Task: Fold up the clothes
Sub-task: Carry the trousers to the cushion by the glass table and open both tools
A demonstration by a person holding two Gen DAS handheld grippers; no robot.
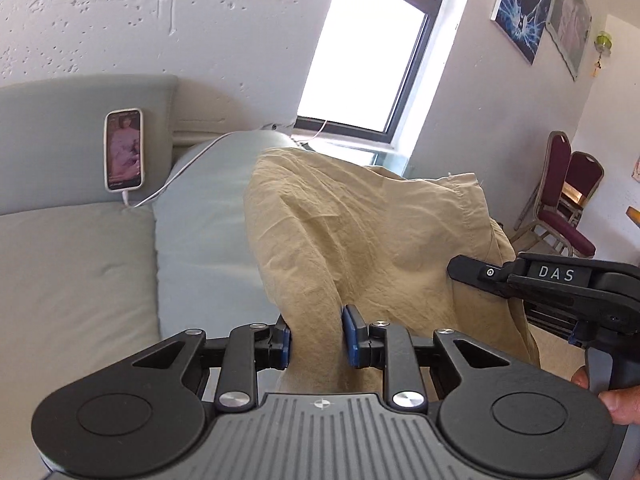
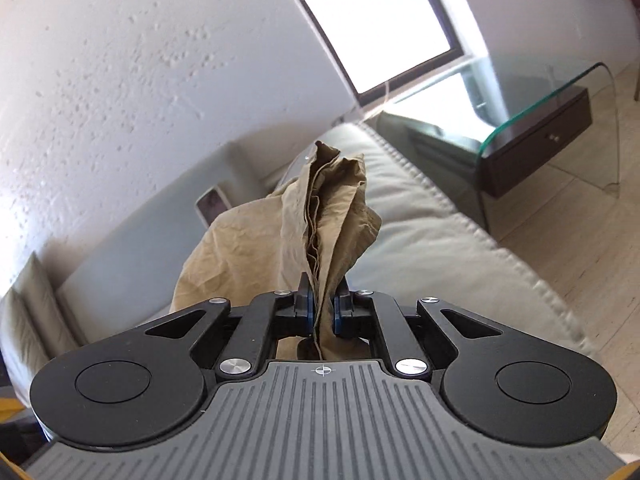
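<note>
A tan garment (image 1: 360, 240) hangs in the air above the pale sofa (image 1: 80, 272), held by both grippers. My left gripper (image 1: 317, 338) is shut on a bunched part of its lower edge, cloth filling the gap between the blue pads. My right gripper (image 1: 480, 276) comes in from the right in the left wrist view and grips the garment's right side. In the right wrist view the right gripper (image 2: 322, 314) is shut on several stacked layers of the tan garment (image 2: 320, 216), which stick up past the fingertips.
A phone (image 1: 124, 150) leans on the sofa back with a white cable (image 1: 180, 172). A glass side table (image 2: 532, 120) with a dark drawer stands past the sofa end. Two maroon chairs (image 1: 560, 200) stand by the right wall. A window (image 1: 368, 60) is behind.
</note>
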